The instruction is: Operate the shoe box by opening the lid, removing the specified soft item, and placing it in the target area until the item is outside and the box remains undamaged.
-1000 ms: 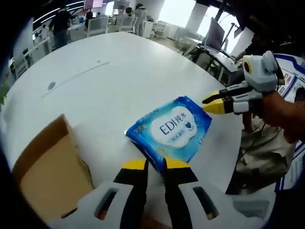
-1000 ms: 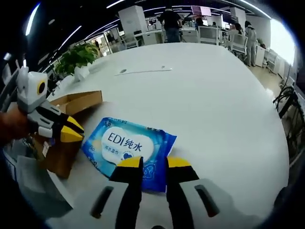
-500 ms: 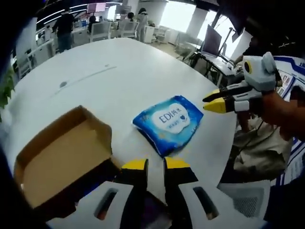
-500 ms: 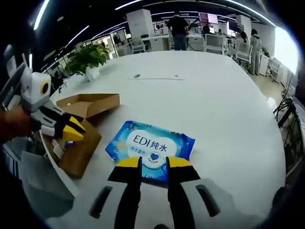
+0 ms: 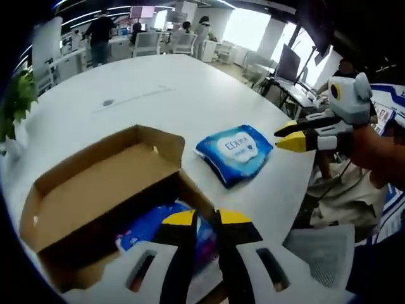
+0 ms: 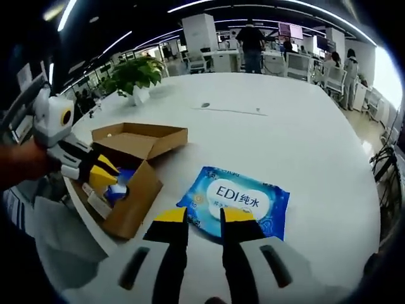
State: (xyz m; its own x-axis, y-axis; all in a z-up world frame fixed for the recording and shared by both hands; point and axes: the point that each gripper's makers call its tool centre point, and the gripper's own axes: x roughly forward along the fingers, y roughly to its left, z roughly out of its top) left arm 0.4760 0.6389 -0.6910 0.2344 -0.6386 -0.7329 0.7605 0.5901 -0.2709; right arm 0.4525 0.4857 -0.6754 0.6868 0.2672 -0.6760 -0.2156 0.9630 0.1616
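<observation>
Left claw [image 5: 201, 218], nearly closed and empty, hovers lower centre over open box [image 5: 95, 190]; careless reach may tear cardboard. Pack [image 5: 237, 152] lies on bench [image 5: 158, 95].

Box and pack side by side on the bench

The box [image 6: 130, 183] sits at the bench [image 6: 304, 126] edge, lid [image 6: 140, 138] laid open behind it, another pack [image 5: 152, 229] inside. The pack [image 6: 237, 201] lies on the bench just right of the box, apart from it. In the right gripper view, the left claw [image 6: 101, 172] hangs over the box; the right claw [image 6: 201, 218] is before the pack. A plant [image 6: 134, 75] stands at the far left edge.
</observation>
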